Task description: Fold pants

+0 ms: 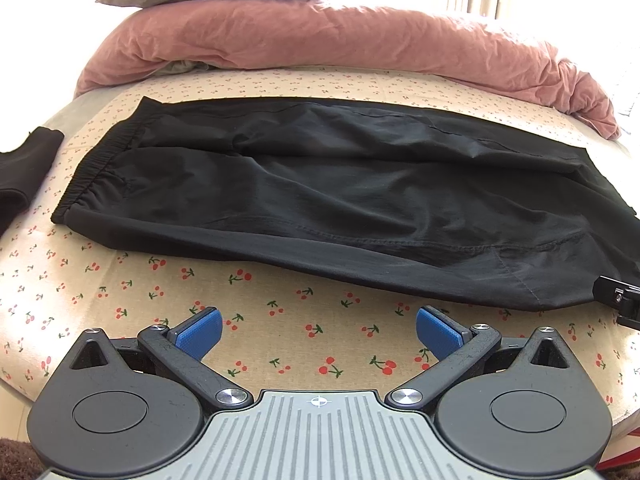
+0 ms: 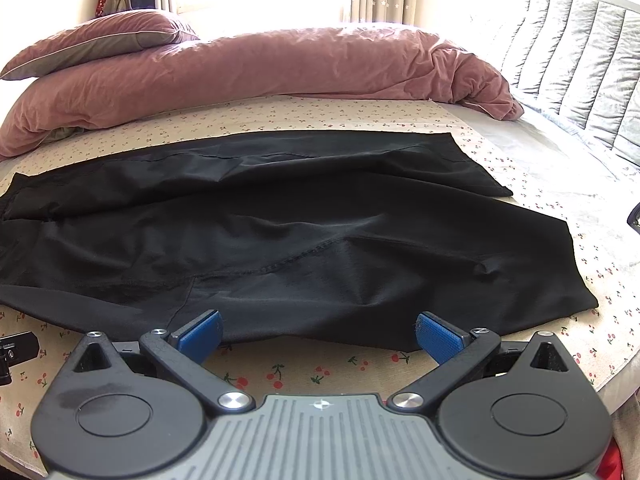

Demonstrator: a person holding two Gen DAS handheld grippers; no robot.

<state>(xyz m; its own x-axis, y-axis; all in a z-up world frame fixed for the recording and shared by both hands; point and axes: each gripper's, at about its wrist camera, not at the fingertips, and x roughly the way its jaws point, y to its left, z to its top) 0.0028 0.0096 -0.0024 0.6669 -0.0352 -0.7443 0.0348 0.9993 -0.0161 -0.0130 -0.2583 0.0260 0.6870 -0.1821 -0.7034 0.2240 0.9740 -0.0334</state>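
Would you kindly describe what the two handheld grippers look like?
The left gripper and right gripper look identical: black linkage arms with silver bolts, round black side discs, a ribbed grey centre plate bearing a small white crosshair mark, and fingers tipped with textured blue pads. No cables or sleeves show.

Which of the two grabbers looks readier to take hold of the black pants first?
Probably the right gripper: its open jaws already sit at the near edge of the black pants. The left gripper, also open, hangs over bare cherry-print sheet, short of the fabric.
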